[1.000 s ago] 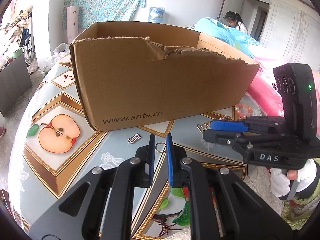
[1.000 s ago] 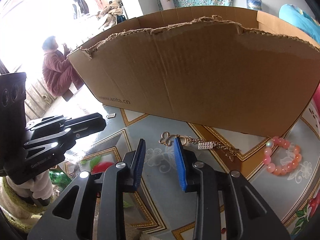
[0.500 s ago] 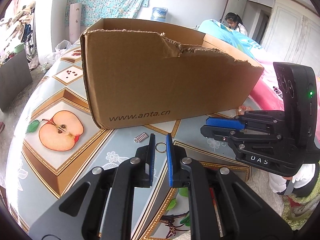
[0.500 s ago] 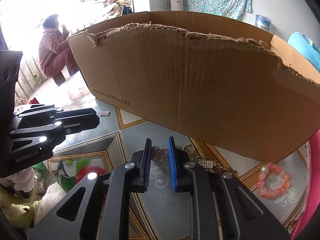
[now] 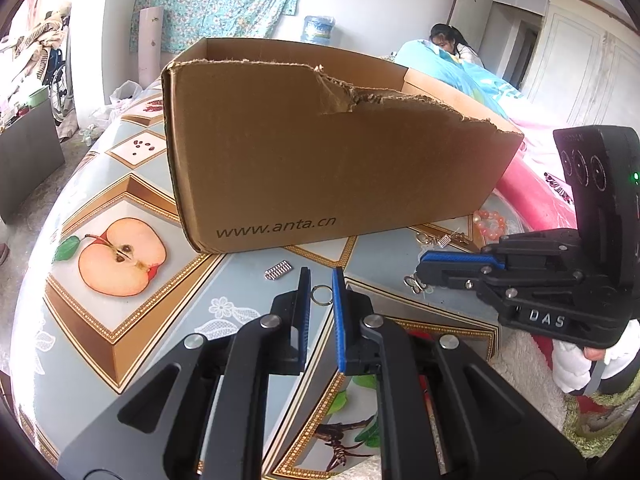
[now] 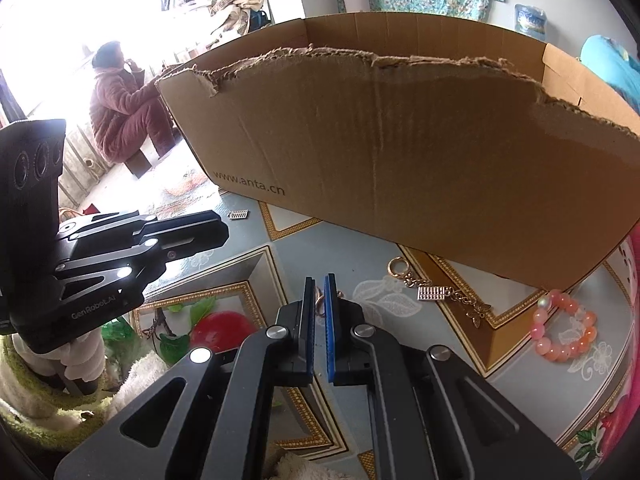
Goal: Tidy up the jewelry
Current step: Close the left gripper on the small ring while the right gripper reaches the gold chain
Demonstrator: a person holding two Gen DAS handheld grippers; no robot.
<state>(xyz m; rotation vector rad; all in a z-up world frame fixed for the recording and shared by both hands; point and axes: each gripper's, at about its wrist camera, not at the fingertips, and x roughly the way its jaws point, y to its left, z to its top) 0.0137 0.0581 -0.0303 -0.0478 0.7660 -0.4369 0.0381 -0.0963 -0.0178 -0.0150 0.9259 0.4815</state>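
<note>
Right claw (image 6: 319, 286), lower centre of the right wrist view: over the preceding second its jaws had narrowed from a wide gap to a thin slit and had come down on the gold butterfly end of the chain (image 6: 320, 300), which showed between the pads at the tips. The claw was clenched on that butterfly charm, so the pick-up of the chain appeared begun, though no lift was visible. The rest of the gold chain (image 6: 434, 290) trailed right across the surface (image 6: 400, 344), past a ring clasp, below the torn cardboard box (image 6: 400, 152). A pink bead bracelet (image 6: 564, 328) lay at right, well apart.

Left claw (image 5: 321, 280), lower centre of the left wrist view: unchanged, released, its jaws bracketing a small metal ring (image 5: 321, 294) on the surface without touching it. A silver bar charm (image 5: 278, 270) lay just left of it.
</note>
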